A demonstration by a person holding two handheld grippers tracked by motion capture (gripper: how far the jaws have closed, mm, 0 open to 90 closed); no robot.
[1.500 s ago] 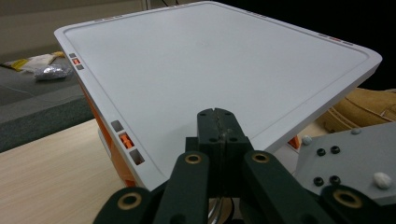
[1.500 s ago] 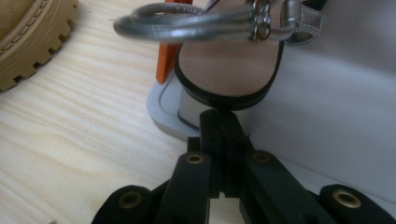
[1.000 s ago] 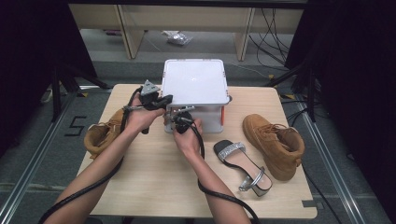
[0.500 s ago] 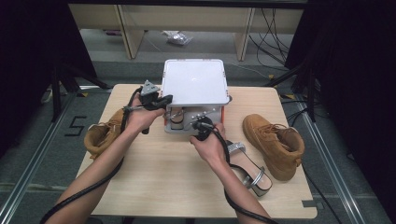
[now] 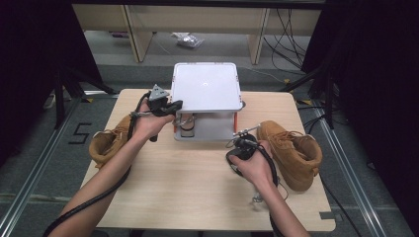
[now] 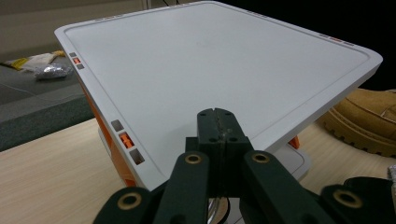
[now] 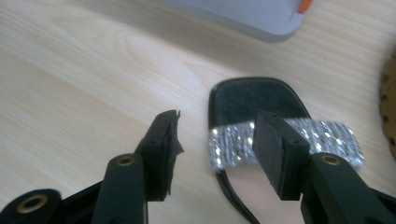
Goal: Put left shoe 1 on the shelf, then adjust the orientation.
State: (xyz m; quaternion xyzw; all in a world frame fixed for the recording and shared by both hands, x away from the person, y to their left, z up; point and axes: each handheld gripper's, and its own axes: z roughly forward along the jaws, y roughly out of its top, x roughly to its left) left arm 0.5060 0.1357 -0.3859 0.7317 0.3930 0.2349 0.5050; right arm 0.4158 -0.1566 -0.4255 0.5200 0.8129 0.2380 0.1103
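Black sandal (image 7: pixel 261 135) with rhinestone strap lies on the wooden worktop (image 5: pixel 197 187).
Right tool (image 7: pixel 219 144), jaws just opening, hovers unclamped over its strap; left tool (image 6: pixel 217 123) stays clenched at the white box lid (image 6: pixel 210 60).

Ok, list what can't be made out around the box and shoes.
Sandal: heel end cut off by the right gripper view's bottom edge; right hand covers most of it in the high view.
Box contents: high view, shadowed under the lid, too small.
Left boot: high view, forearm crosses it.
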